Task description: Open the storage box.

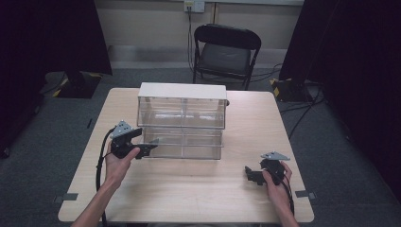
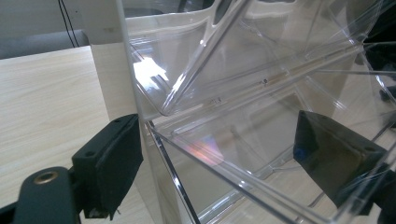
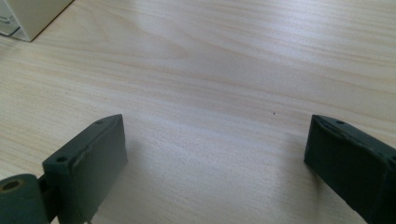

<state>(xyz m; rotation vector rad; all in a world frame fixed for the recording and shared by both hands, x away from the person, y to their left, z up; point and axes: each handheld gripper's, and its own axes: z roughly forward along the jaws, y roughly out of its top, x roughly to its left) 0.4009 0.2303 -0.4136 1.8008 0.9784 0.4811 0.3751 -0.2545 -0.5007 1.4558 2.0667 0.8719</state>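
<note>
My left hand (image 1: pixel 118 161) holds the left hand-held gripper (image 1: pixel 147 149) forward, its jaws spread wide with one on each side of a clear wall in the left gripper view. My right hand (image 1: pixel 276 182) keeps the right hand-held gripper (image 1: pixel 248 172) low and pointed leftward, jaws standing wide apart with nothing between them. Both forearms enter from the bottom edge.
</note>
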